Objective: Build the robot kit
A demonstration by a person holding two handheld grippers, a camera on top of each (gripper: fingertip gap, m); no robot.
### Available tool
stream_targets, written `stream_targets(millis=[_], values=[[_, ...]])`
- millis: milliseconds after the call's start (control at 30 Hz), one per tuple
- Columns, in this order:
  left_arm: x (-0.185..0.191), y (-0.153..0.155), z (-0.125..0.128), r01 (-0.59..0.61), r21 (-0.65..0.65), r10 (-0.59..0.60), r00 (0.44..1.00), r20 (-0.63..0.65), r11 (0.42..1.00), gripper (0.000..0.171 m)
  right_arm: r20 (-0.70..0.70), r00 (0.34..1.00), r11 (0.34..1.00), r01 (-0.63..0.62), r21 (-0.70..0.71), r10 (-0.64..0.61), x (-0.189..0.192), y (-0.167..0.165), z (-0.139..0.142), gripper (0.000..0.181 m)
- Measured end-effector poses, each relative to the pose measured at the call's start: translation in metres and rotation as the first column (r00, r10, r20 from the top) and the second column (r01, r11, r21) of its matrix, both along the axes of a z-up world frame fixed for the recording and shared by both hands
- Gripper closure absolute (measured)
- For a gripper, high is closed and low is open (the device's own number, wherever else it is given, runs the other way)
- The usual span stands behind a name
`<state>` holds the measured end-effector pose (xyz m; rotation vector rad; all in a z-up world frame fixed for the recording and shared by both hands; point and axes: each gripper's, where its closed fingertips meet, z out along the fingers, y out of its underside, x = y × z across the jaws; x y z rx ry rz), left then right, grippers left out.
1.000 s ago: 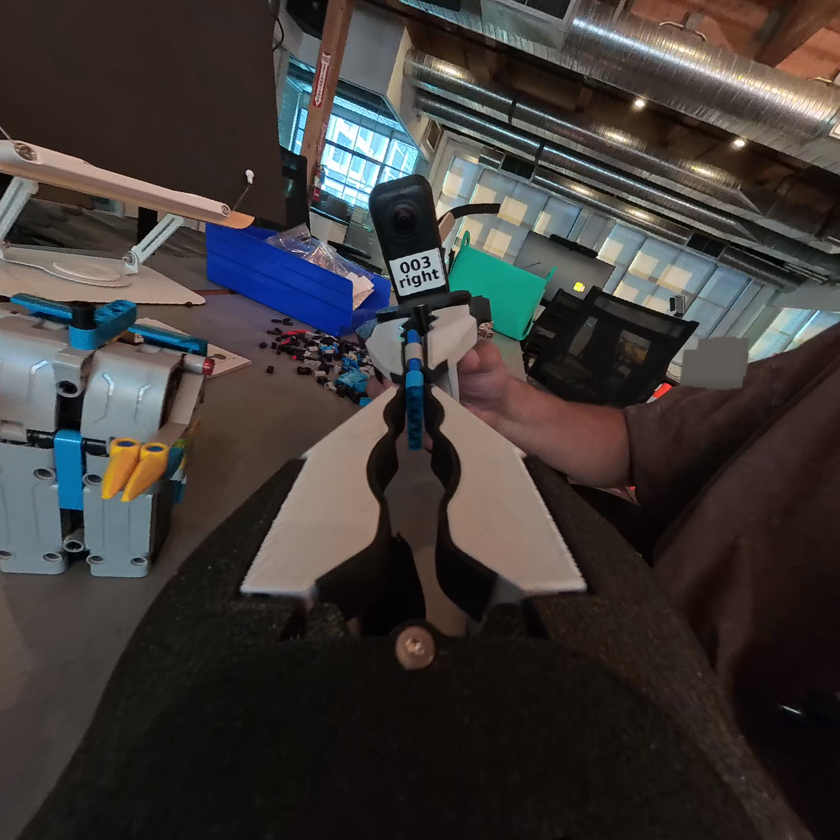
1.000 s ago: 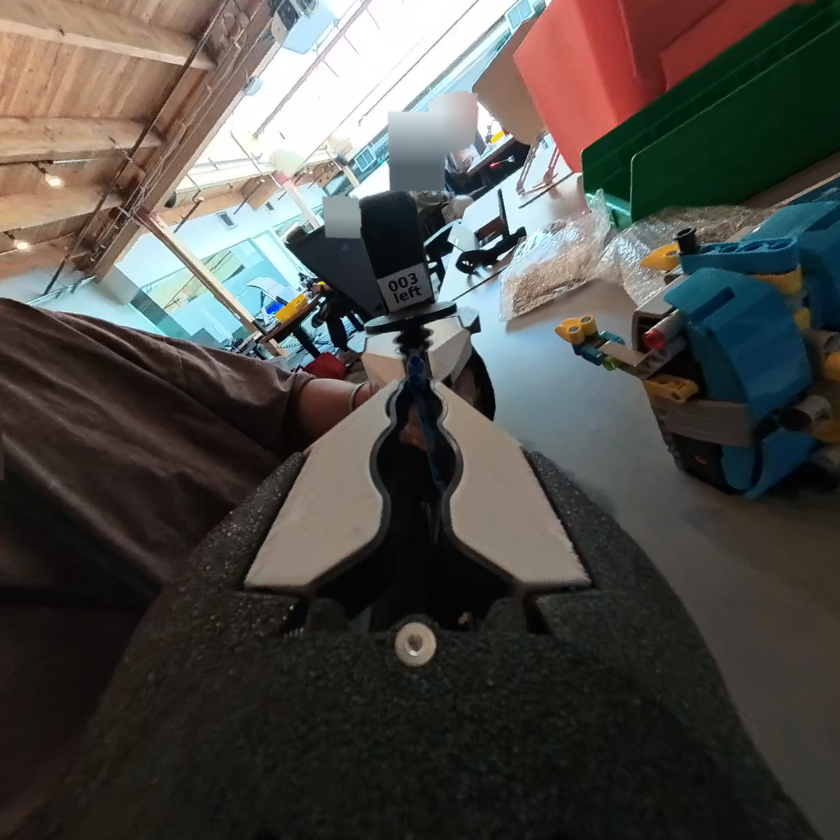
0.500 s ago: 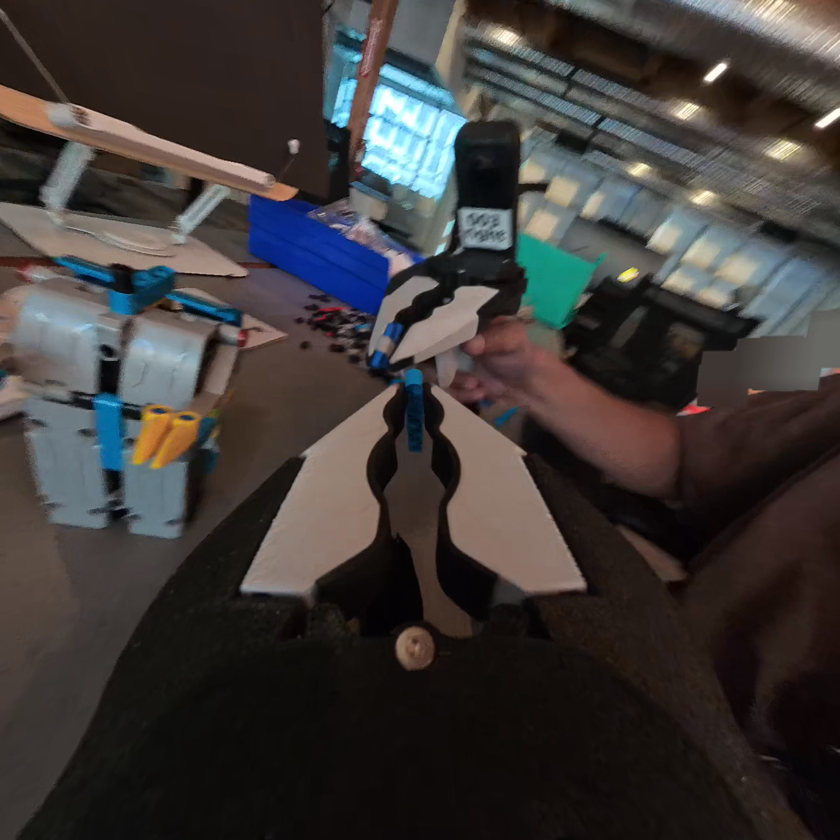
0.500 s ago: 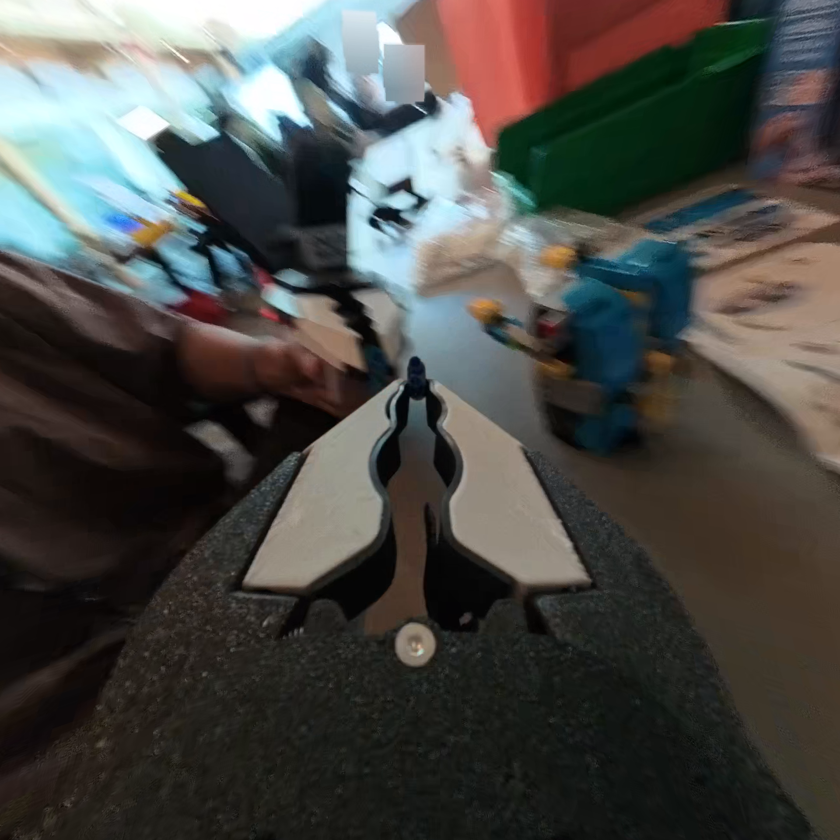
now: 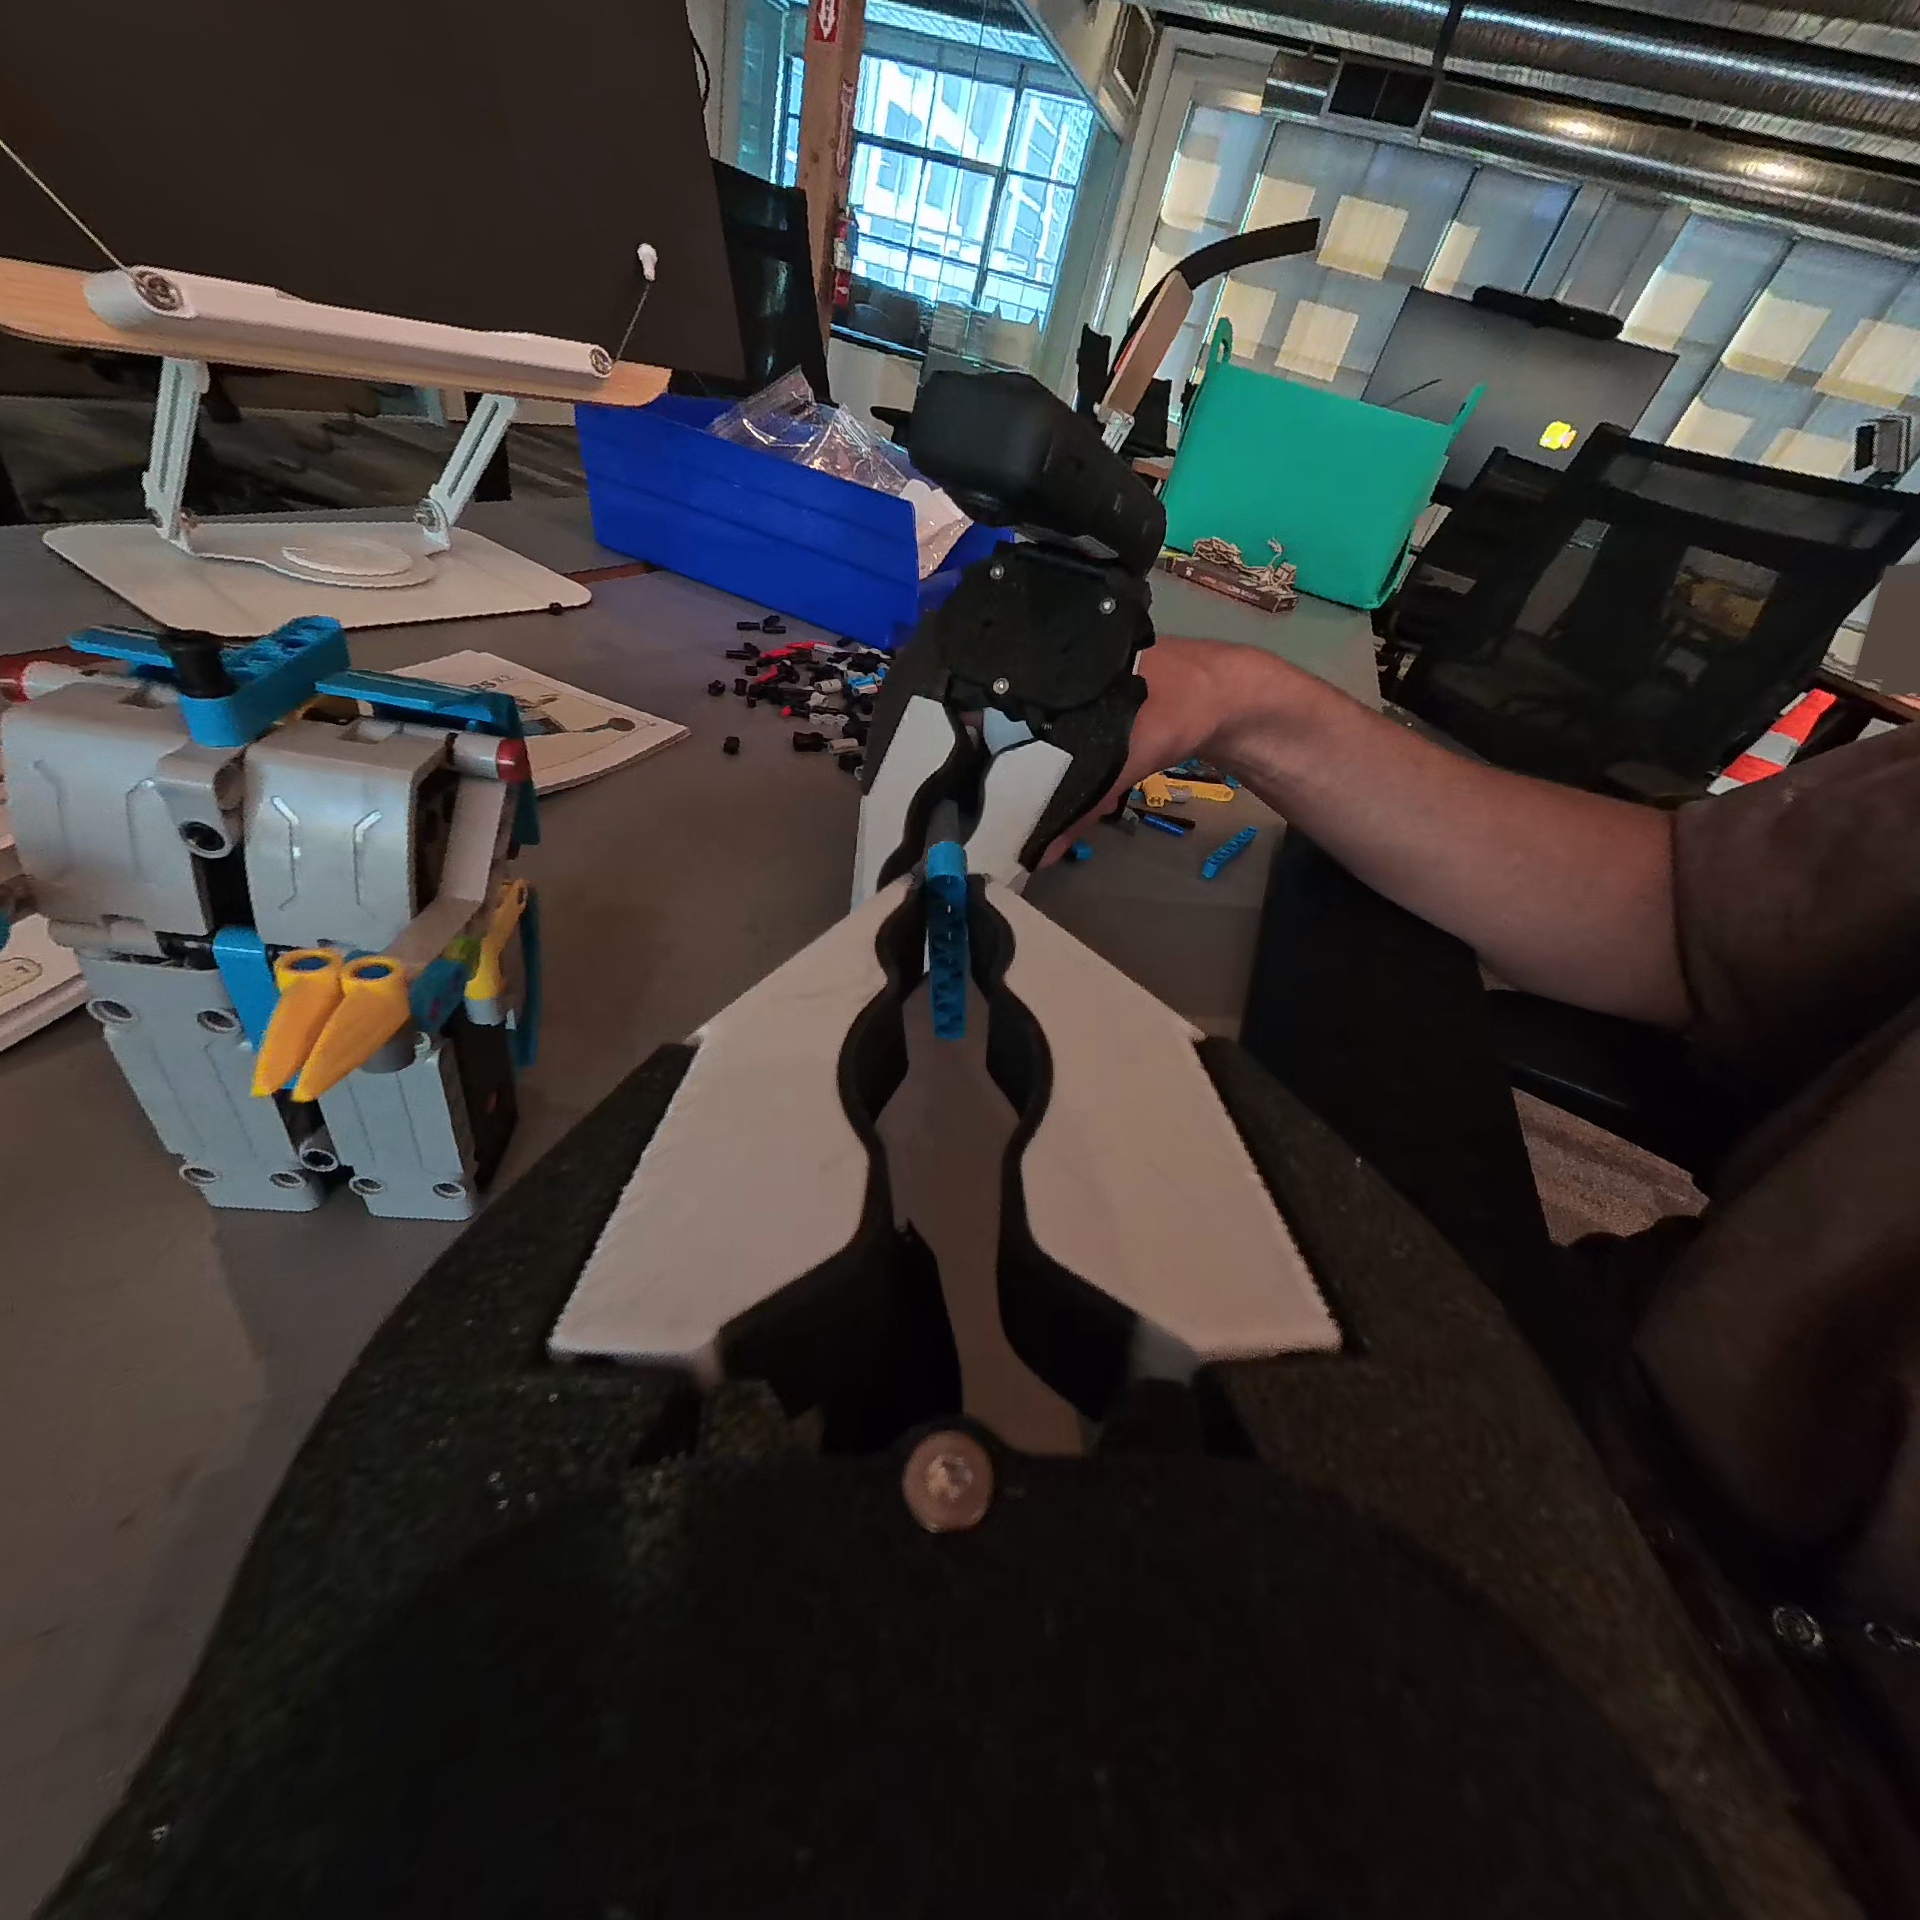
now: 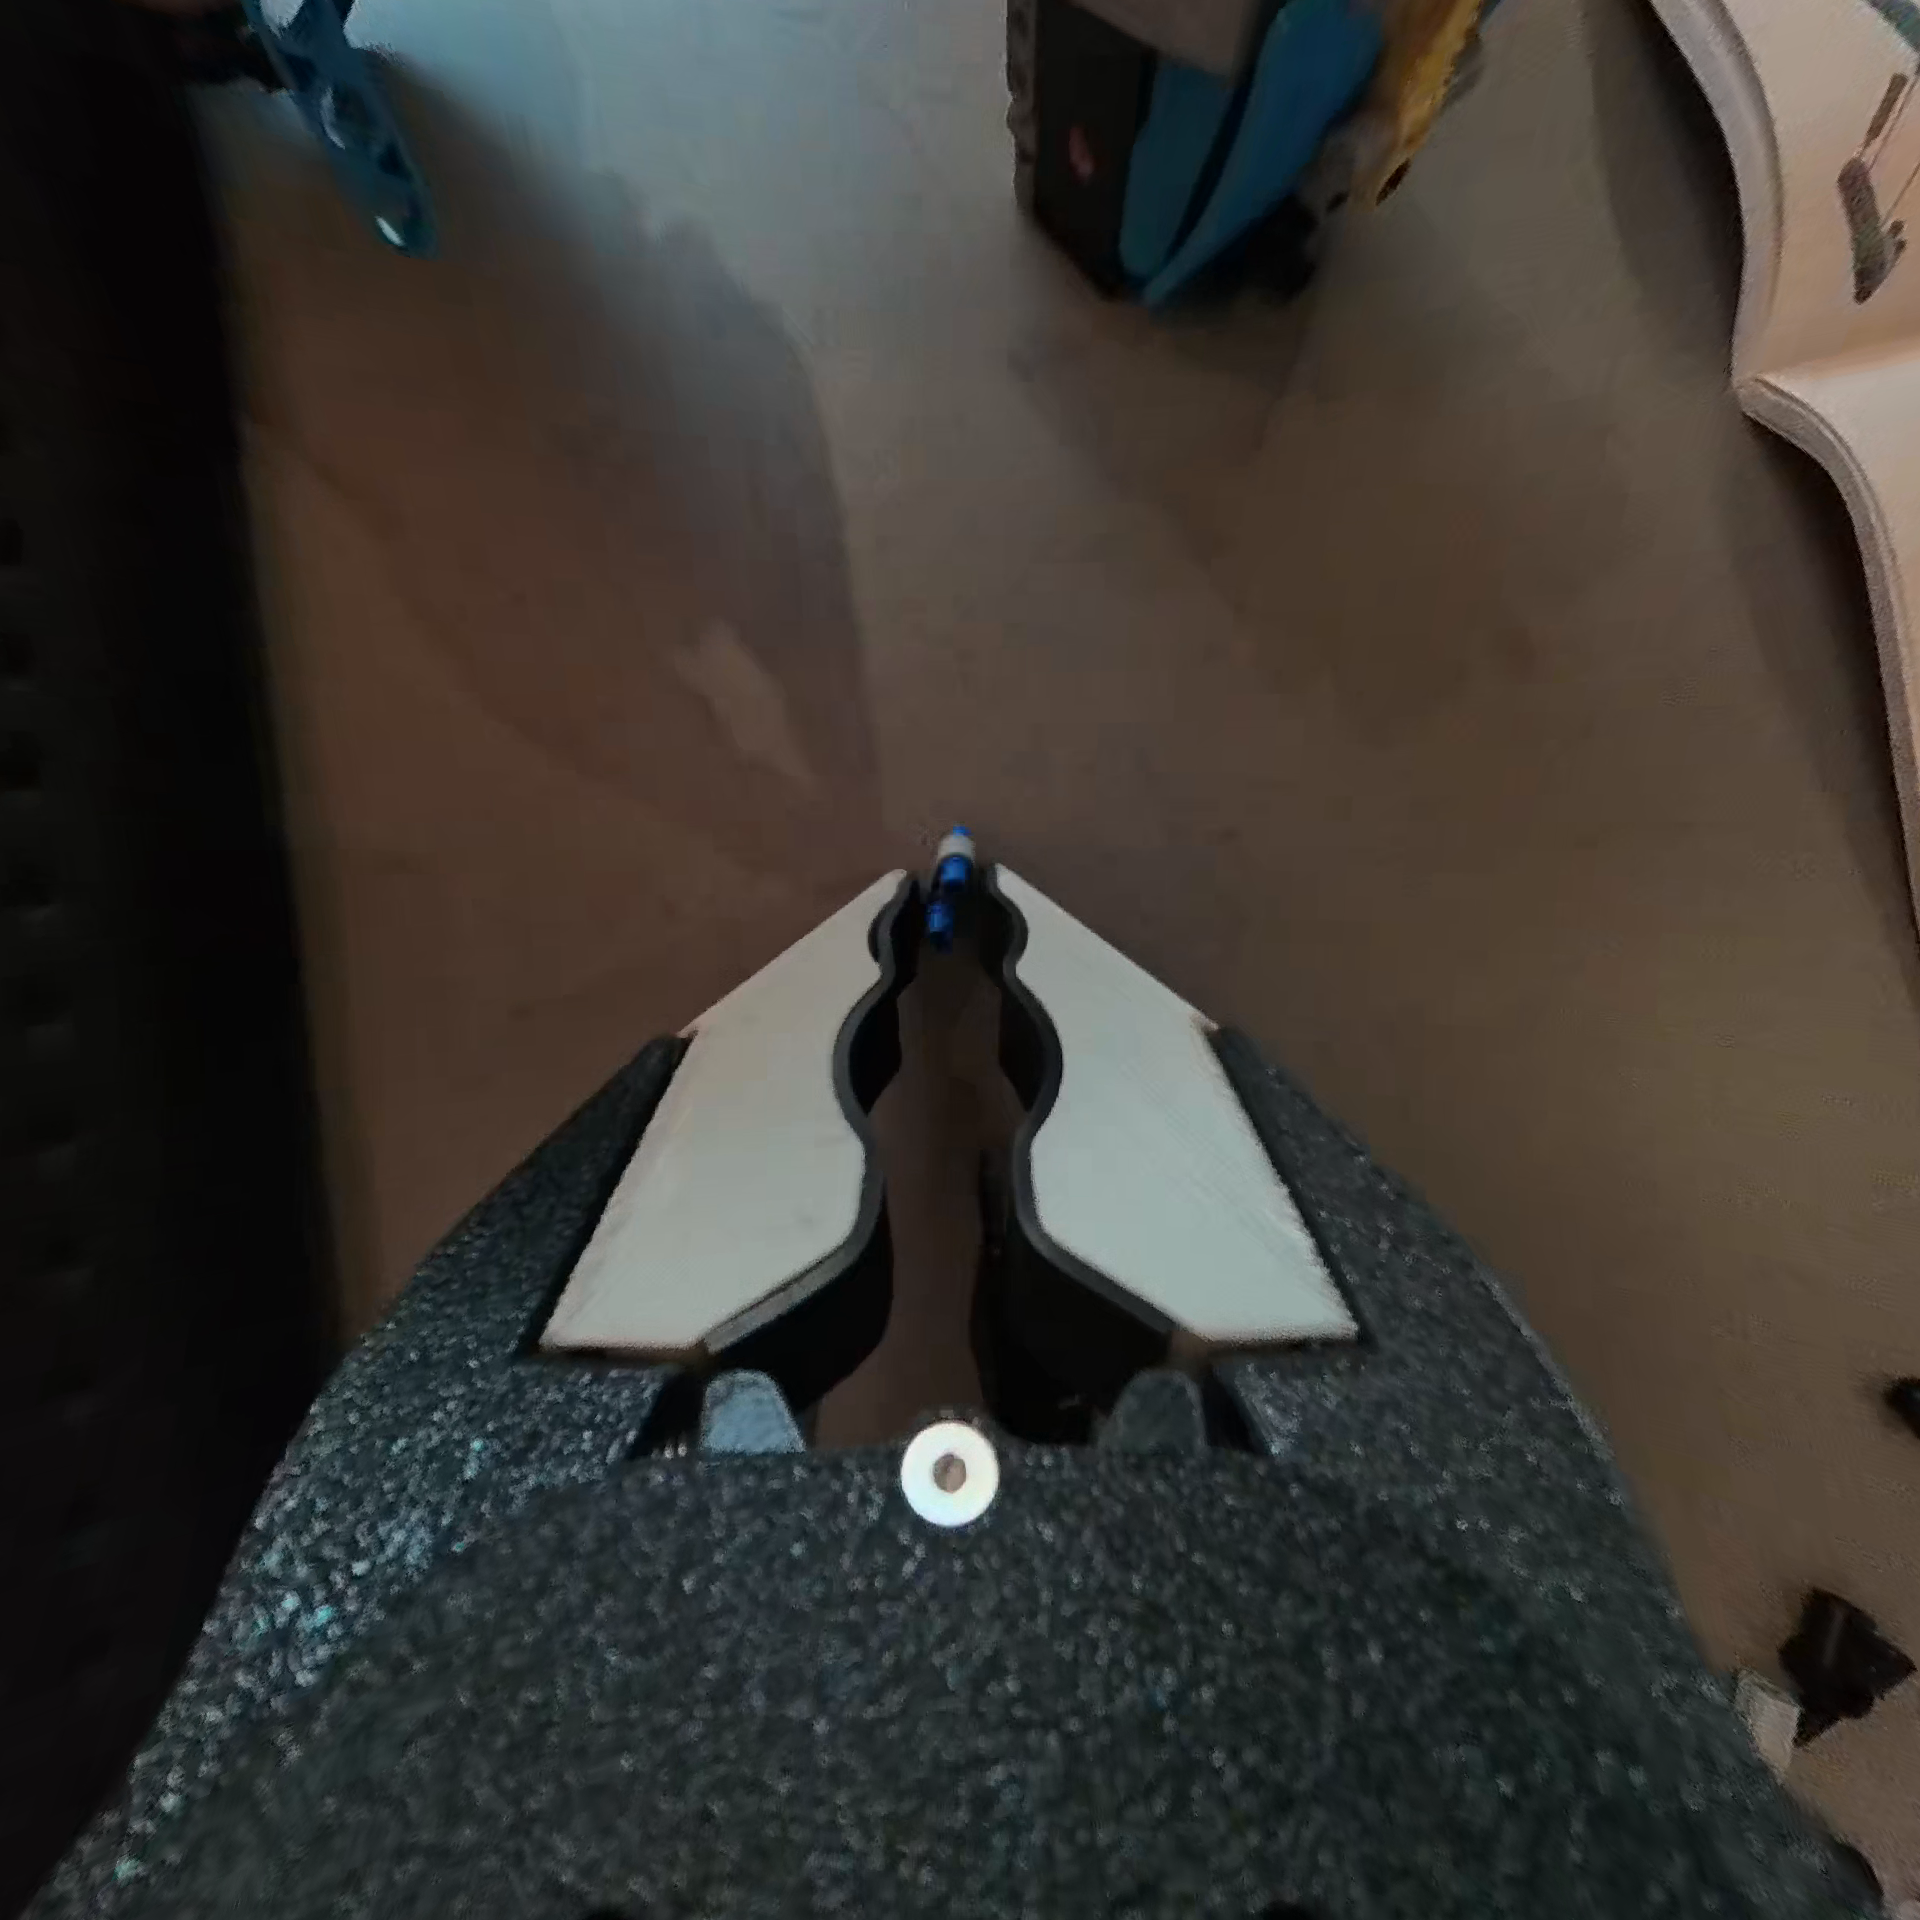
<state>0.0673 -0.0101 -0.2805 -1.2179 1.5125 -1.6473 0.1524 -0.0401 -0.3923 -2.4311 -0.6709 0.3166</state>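
My left gripper is shut on a slim blue perforated beam, held upright above the grey table. The beam also shows at the top left of the right wrist view. My right gripper points down at the table, just beyond the left fingertips. A small blue pin with a white end stands between its fingertips. The pads stand slightly apart from the pin, so this gripper is open. A grey and blue brick model stands to the left.
A blue bin and a pile of small loose parts lie behind the right gripper. A booklet, a white stand and a green bin sit farther back. The model's base and a page edge lie near the right gripper. Some 15 centimeters of space lies between my two pairs of fingers.
My right gripper pulled back from the left gripper, swung down toward the table, and its fingers widened around the pin. My left gripper kept the blue beam.
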Motion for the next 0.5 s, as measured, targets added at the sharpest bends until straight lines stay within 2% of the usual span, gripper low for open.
stream_targets(millis=[100,500], values=[[0.0001,-0.0018,-0.001,0.004,0.011,-0.004,1.0,-0.003,1.0,0.165,0.004,1.0,1.0,0.001,0.003,-0.001,-0.0003,0.001,0.0005,0.166],[-0.0001,-0.0063,-0.0031,0.021,0.025,-0.021,1.0,-0.011,0.999,0.165,-0.022,0.999,1.0,0.025,0.018,-0.024,0.0076,-0.0007,0.0054,0.172]])
